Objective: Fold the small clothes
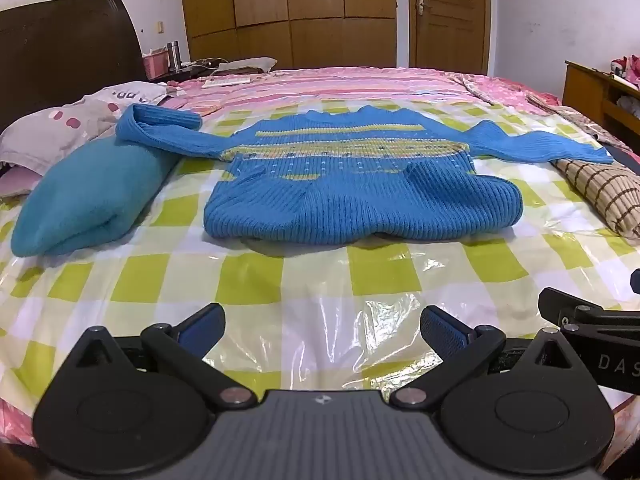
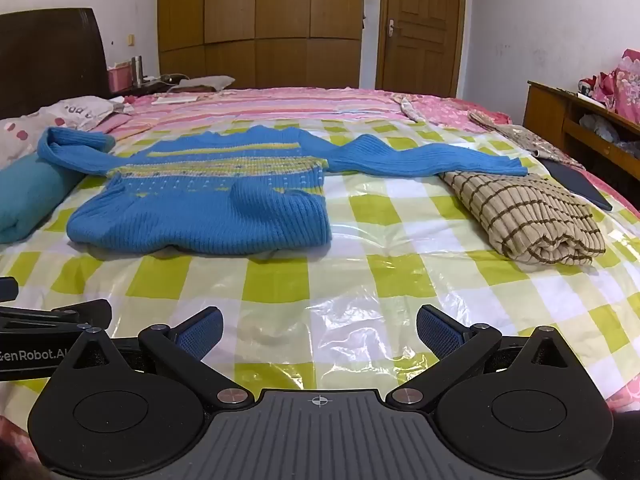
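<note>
Blue knit sweater (image 1: 360, 204) lies flat mid-bed on the green-checked plastic sheet (image 1: 248, 280), sleeves out to both sides, hem edge bunched up toward us. L gripper (image 1: 322, 326) and R gripper (image 2: 320, 326) both hover low over the sheet w/ jaws spread wide, nothing between 'em, well short of the sweater. Folded teal garment (image 1: 80, 204) sits to its left, rolled tan checked cloth (image 2: 528, 216) to its right.

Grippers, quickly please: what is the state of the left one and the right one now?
Left gripper: open, holding nothing, above the checked plastic sheet.
Right gripper: open, holding nothing, short of the blue sweater.
</note>
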Tool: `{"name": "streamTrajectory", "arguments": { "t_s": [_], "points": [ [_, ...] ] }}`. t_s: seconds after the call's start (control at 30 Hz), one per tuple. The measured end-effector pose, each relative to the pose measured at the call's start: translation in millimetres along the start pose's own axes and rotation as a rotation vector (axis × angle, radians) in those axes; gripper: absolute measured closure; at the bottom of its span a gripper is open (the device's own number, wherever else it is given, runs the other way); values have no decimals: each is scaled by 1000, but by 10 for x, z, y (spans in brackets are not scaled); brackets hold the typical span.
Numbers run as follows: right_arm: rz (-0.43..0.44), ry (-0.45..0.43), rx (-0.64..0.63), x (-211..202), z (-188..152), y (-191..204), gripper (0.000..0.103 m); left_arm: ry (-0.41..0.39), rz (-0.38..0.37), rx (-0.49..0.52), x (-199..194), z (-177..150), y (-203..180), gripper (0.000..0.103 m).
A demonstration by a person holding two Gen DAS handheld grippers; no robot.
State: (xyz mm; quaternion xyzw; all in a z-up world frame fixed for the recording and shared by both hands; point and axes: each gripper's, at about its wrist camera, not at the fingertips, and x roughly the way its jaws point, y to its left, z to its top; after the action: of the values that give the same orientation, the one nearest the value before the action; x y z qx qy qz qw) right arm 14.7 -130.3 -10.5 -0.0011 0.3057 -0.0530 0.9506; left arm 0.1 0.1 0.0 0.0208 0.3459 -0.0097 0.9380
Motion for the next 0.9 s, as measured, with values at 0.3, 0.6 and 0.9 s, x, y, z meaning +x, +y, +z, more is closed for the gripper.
{"name": "streamTrajectory", "arguments": {
  "t_s": [0.3, 0.6, 0.9],
  "points": [
    [4, 5, -1, 3, -14, 4, 0, 30, -6, -4, 85, -52, -21, 0],
    [8, 15, 6, 29, -61, -2, 0, 61, -15, -6, 89, -98, 1, 0],
    [8, 33, -5, 59, -105, 14, 0, 104, -1, -13, 172, -148, 35, 0]
  ]
}}
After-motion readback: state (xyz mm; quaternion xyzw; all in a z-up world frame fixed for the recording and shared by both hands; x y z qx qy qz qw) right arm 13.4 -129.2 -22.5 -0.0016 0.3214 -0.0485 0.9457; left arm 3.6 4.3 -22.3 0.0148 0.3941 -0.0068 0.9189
